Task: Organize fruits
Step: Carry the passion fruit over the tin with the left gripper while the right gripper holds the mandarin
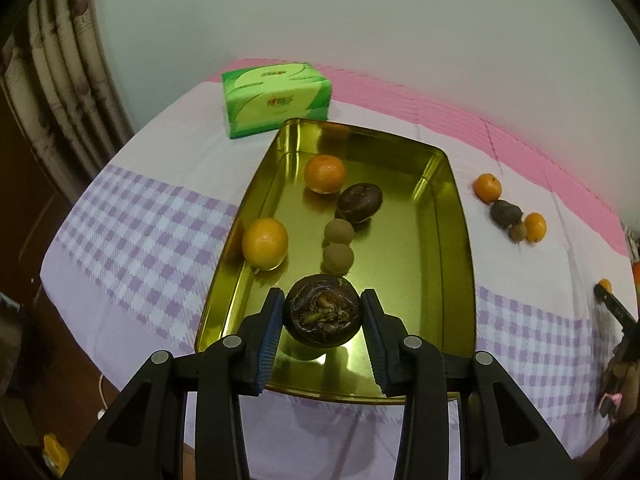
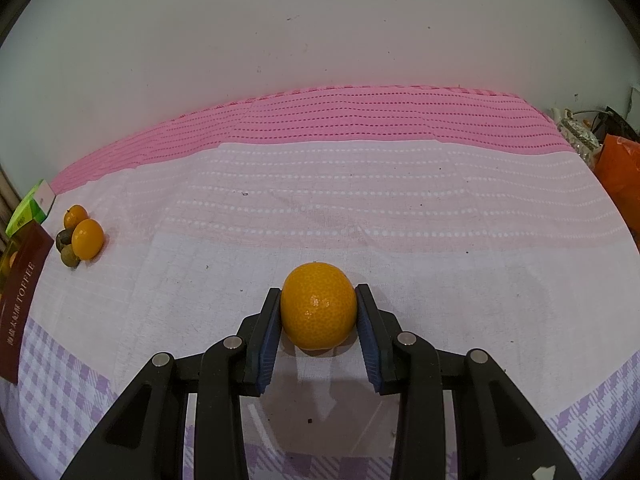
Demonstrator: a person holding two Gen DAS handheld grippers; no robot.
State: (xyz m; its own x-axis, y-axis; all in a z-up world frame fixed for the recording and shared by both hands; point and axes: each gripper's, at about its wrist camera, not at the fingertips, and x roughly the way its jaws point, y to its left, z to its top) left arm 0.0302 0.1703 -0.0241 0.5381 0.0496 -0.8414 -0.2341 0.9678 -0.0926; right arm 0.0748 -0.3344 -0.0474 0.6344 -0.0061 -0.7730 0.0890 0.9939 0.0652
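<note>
left gripper point(image 1: 322, 316) pinching dark fruit point(image 1: 322, 310) just over near end of gold tray point(image 1: 448, 240); step looks like drop-off, next: lower & release. right gripper point(image 2: 318, 312) clamped on orange point(image 2: 319, 311) on cloth. in tray: 2 oranges, 2 small brown, 1 dark. beyond on cloth: 2 oranges, 1 dark, 1 brown.

Ahead of the left tool point(image 1: 322, 314) we see a glossy gold metal tray point(image 1: 452, 264); between its ribbed blue pads point(image 1: 270, 332), a wrinkled, dull dark fruit point(image 1: 322, 314). The right tool point(image 2: 318, 312) flanks a pebbled, shiny mandarin point(image 2: 318, 312) on matt woven cloth point(image 2: 320, 208).
</note>
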